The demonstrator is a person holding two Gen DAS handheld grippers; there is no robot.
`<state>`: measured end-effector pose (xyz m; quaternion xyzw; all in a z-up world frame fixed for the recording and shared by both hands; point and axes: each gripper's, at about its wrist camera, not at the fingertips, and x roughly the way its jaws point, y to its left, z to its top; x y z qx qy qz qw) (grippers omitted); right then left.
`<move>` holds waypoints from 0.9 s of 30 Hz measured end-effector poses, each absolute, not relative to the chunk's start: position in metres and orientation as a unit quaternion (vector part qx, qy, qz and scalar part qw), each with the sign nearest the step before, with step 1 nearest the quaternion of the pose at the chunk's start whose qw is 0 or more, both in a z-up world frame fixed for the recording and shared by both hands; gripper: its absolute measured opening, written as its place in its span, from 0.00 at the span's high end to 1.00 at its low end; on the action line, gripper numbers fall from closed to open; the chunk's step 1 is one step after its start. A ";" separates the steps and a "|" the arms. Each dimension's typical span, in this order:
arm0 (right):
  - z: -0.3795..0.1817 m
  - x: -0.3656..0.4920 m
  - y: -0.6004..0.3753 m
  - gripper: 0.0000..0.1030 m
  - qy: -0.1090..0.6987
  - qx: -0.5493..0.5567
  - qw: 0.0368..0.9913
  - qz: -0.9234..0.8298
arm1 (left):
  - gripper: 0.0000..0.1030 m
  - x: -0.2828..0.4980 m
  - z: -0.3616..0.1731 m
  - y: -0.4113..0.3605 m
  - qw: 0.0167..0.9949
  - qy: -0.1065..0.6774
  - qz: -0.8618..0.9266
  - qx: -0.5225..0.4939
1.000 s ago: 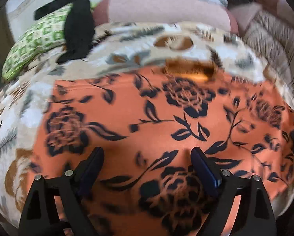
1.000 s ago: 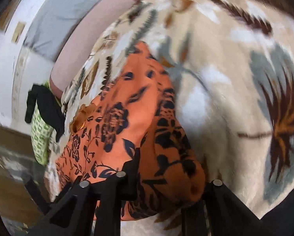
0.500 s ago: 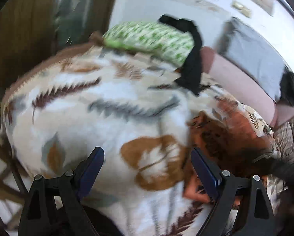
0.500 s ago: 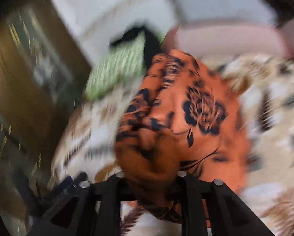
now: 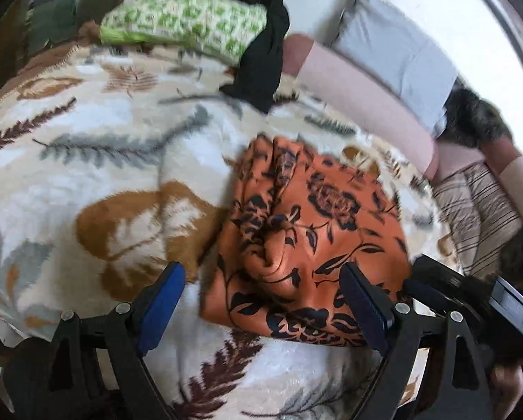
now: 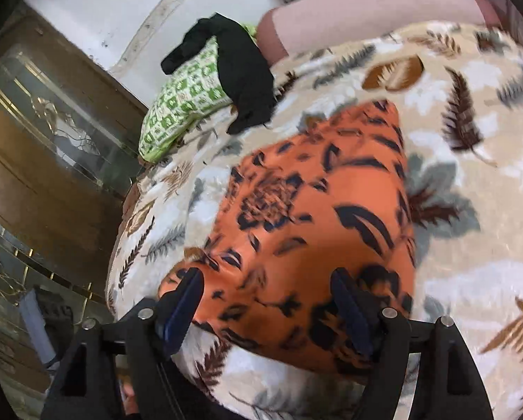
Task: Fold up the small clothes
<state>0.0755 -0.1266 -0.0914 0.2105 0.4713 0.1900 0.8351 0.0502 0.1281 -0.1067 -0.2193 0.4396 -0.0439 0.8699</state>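
Note:
An orange garment with black flowers (image 5: 307, 238) lies folded and bunched on the leaf-patterned blanket (image 5: 97, 161); it also shows in the right wrist view (image 6: 307, 231). My left gripper (image 5: 261, 301) is open, hovering over the garment's near left edge and holding nothing. My right gripper (image 6: 272, 304) is open just above the garment's near edge, its jaws spread over the cloth without gripping it. The right gripper's body (image 5: 471, 301) shows at the lower right of the left wrist view.
A black garment (image 5: 261, 56) is draped over a green-and-white pillow (image 5: 184, 24) at the far side. A pink bolster (image 5: 359, 87), a grey pillow (image 5: 394, 49) and a striped cushion (image 5: 478, 206) lie along the back. A wooden glass-door cabinet (image 6: 51, 147) stands left of the bed.
My right gripper carried the garment's end across, folding it over, then opened and let go. My left gripper swung left and back toward the garment, staying open.

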 end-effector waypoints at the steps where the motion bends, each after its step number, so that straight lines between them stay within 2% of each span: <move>1: -0.095 0.073 -0.128 0.24 0.469 0.217 0.834 0.194 | 0.14 0.055 -0.109 0.127 0.865 0.445 -0.044 -0.227; 2: -0.097 0.072 -0.129 0.24 0.468 0.219 0.833 0.197 | 0.28 0.057 -0.109 0.128 0.862 0.446 -0.048 -0.236; 3: -0.098 0.072 -0.131 0.24 0.468 0.220 0.832 0.202 | 0.67 0.061 -0.109 0.129 0.857 0.450 -0.055 -0.244; 4: -0.099 0.072 -0.131 0.24 0.469 0.221 0.830 0.207 | 0.87 0.064 -0.108 0.131 0.852 0.454 -0.061 -0.254; 7: -0.099 0.066 -0.142 0.24 0.466 0.237 0.824 0.219 | 0.86 0.047 -0.091 0.142 0.877 0.399 -0.041 -0.264; 8: -0.101 0.066 -0.145 0.24 0.465 0.243 0.820 0.226 | 0.86 0.046 -0.095 0.143 0.877 0.402 -0.029 -0.263; 10: -0.108 0.066 -0.147 0.24 0.471 0.248 0.813 0.238 | 0.85 0.053 -0.137 0.145 0.845 0.466 0.001 -0.261; 12: -0.116 0.067 -0.145 0.24 0.484 0.250 0.803 0.243 | 0.71 0.049 -0.157 0.152 0.833 0.477 0.014 -0.281; 14: -0.113 0.066 -0.146 0.24 0.483 0.248 0.801 0.251 | 0.69 0.047 -0.144 0.150 0.840 0.469 0.013 -0.273; 15: -0.110 0.066 -0.147 0.24 0.480 0.247 0.803 0.252 | 0.62 0.048 -0.136 0.147 0.845 0.466 0.013 -0.260; 22: -0.090 0.080 -0.187 0.22 0.445 0.276 0.822 0.224 | 0.55 0.055 -0.077 0.123 0.898 0.407 0.002 -0.168; 24: -0.097 0.095 -0.200 0.22 0.456 0.280 0.820 0.204 | 0.50 0.070 -0.071 0.109 0.906 0.399 -0.026 -0.135; 27: -0.120 0.122 -0.217 0.22 0.478 0.317 0.795 0.196 | 0.50 0.103 -0.083 0.090 0.901 0.421 -0.044 -0.092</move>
